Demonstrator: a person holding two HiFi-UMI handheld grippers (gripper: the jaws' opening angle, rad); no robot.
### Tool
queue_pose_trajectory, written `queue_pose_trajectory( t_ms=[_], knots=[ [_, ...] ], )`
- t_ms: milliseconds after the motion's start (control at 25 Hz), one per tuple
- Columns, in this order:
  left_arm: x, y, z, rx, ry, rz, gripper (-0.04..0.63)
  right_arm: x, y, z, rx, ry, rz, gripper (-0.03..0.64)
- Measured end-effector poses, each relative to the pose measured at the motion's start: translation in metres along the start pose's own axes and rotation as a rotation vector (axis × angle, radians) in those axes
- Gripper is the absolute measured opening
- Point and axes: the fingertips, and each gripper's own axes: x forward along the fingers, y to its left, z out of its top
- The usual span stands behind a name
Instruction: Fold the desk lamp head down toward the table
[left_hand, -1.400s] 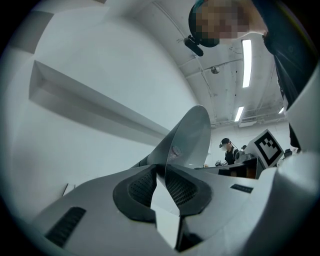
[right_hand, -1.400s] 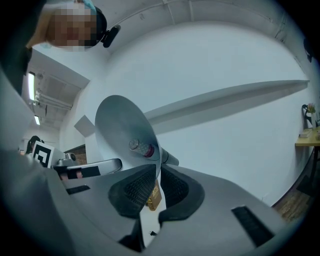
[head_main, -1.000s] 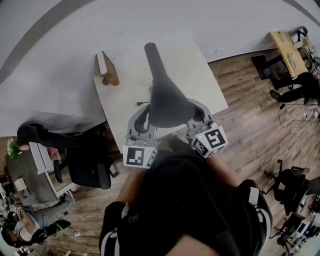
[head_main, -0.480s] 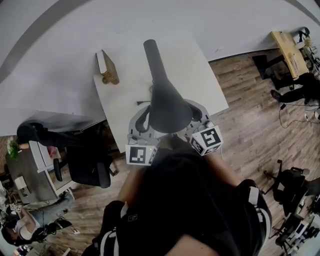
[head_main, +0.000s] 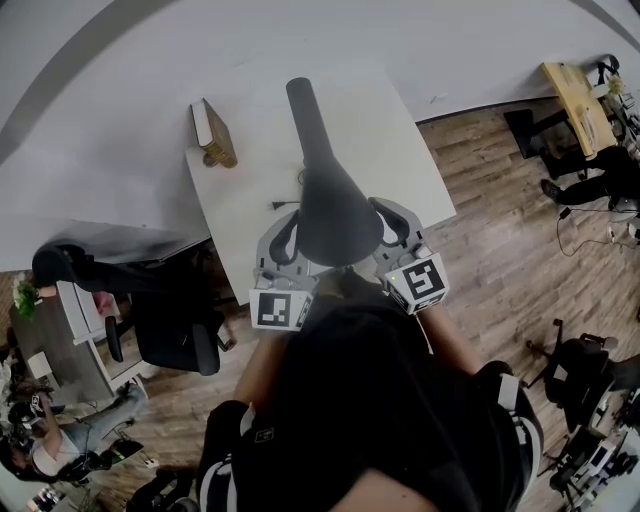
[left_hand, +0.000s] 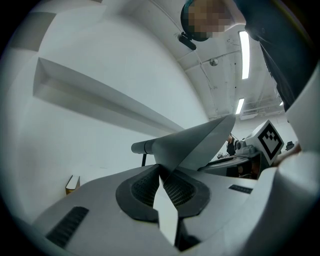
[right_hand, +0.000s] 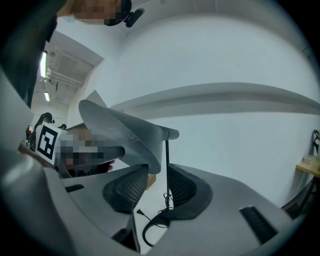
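Note:
The desk lamp's grey cone-shaped head stands high over the white table, and its neck runs toward the wall. My left gripper holds the head's left rim; in the left gripper view its pads are shut on the thin edge of the head. My right gripper is at the right rim. Its jaws are opening: the edge of the head sits between them by the left pad, with a clear gap to the other pad.
A small brown box stands at the table's far left corner. The lamp's thin pole rises from the table with a black cord and plug beside it. An office chair stands left of the table; wooden floor lies to the right.
The right gripper has rolled a little and its jaws have spread apart off the lamp head's rim. The left gripper and the lamp head have hardly moved.

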Motion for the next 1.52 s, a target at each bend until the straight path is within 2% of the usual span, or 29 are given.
queue_pose_trajectory(
  t_ms=[120,240,480,600,800,960,1120,1320,1440,1520],
  knots=[
    [0.000,-0.002,0.005,-0.029,-0.007,0.002,0.043,-0.013,-0.001,0.005,-0.078,0.031,0.032,0.178],
    [0.000,-0.001,0.005,-0.018,-0.004,-0.003,0.043,-0.024,0.002,0.019,-0.204,0.029,0.100,0.186],
    [0.000,0.001,-0.001,0.009,0.007,-0.017,0.043,-0.044,0.017,0.036,-0.458,0.174,0.252,0.206],
    [0.000,0.001,-0.001,0.005,0.009,-0.016,0.043,-0.043,0.024,0.051,-0.566,0.163,0.278,0.210],
    [-0.001,0.000,0.001,0.022,0.009,-0.026,0.043,-0.036,0.037,0.058,-0.695,0.168,0.369,0.208],
    [0.002,-0.001,0.002,0.000,0.010,-0.023,0.043,-0.032,0.041,0.054,-0.749,0.186,0.422,0.171],
    [0.002,-0.002,0.000,0.016,0.018,-0.040,0.043,-0.032,0.041,0.053,-0.768,0.192,0.443,0.147],
    [-0.002,-0.006,0.001,0.044,0.051,-0.145,0.044,-0.033,0.042,0.055,-0.765,0.185,0.437,0.143],
    [-0.012,-0.002,0.006,0.085,0.068,-0.184,0.119,-0.032,0.042,0.056,-0.758,0.181,0.437,0.141],
    [-0.022,-0.001,0.012,0.154,0.088,-0.228,0.168,-0.033,0.042,0.056,-0.752,0.177,0.437,0.141]
  ],
)
